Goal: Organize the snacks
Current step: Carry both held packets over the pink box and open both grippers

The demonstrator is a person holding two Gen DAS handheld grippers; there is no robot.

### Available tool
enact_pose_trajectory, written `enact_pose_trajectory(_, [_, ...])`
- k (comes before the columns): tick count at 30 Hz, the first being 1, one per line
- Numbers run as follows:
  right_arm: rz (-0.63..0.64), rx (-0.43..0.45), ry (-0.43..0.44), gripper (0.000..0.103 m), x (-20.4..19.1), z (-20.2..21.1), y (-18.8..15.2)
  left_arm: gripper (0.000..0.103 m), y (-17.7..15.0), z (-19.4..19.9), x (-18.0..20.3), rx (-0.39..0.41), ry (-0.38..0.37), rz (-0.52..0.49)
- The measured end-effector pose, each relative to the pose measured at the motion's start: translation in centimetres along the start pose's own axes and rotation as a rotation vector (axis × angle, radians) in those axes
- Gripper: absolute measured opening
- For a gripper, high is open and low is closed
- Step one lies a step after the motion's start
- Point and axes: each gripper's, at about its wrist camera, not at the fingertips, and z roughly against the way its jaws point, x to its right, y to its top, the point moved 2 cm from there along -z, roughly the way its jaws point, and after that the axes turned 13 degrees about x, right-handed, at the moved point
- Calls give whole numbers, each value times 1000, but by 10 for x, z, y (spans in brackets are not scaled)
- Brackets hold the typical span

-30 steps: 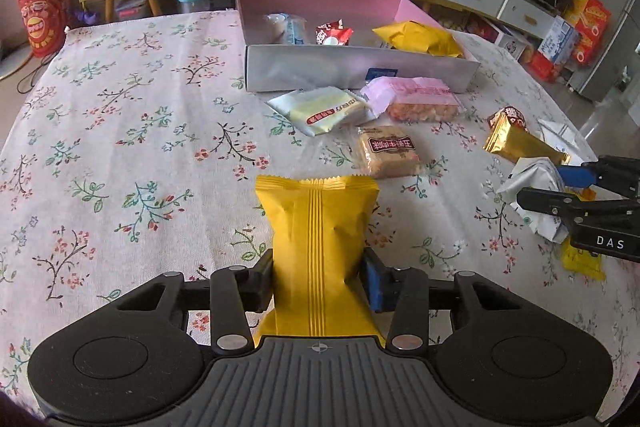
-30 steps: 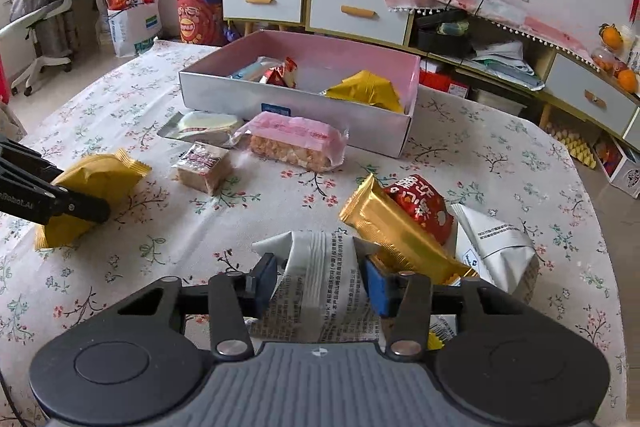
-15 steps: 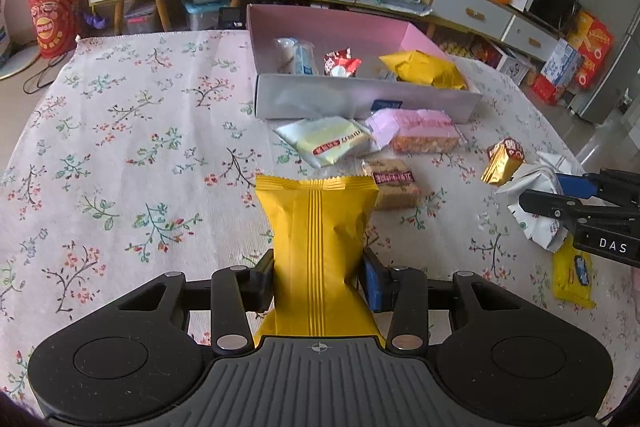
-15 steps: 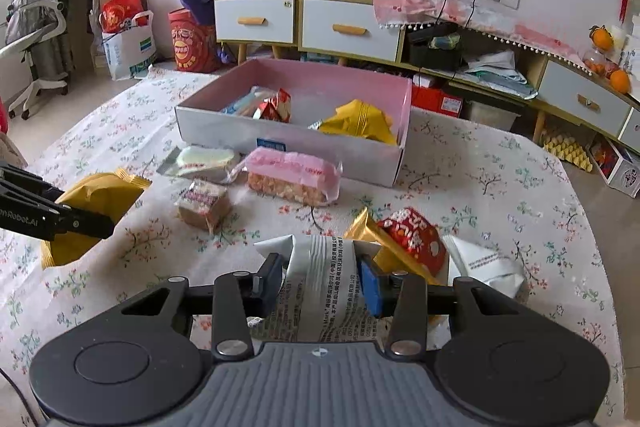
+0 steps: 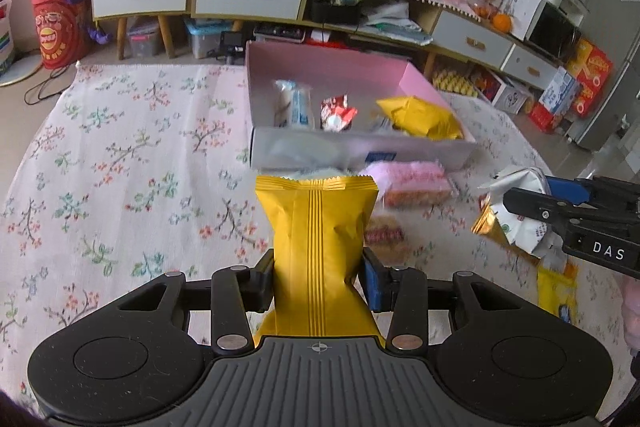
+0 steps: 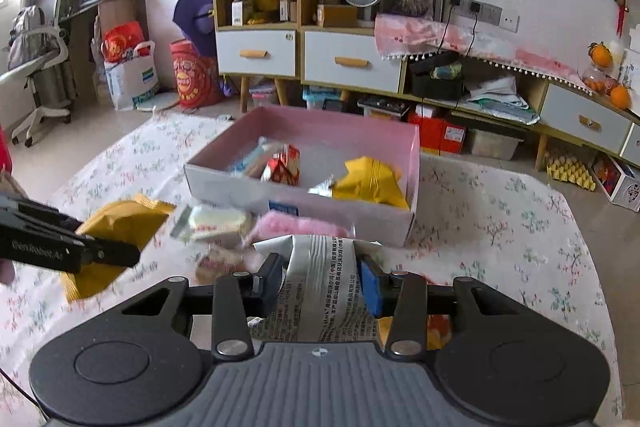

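While both packets hung clear of the floral tablecloth [image 5: 120, 147], the left gripper [image 5: 318, 279] pinched a yellow snack packet [image 5: 320, 227] and the right gripper [image 6: 320, 279] clamped a white printed packet [image 6: 320, 291]. The carry toward the pink box [image 6: 414, 187] seemed underway; next, each needs releasing over it. "DAS" and "GenRobot.AI" marked the grippers; the packet's print was unreadable.

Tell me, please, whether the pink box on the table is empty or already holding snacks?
Holding snacks: the pink box is open-topped, with a yellow packet, a red-and-white packet and a blue-and-white packet inside.
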Motion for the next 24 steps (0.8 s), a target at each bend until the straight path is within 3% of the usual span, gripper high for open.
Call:
enact_pose_trajectory(15, [-78, 46, -6, 24, 7, -31, 33, 39, 39, -26, -7, 66, 39, 87])
enact_pose_trajectory(24, [-215, 3, -5, 24, 18, -64, 41, 39, 55, -56, -5, 62, 65, 128])
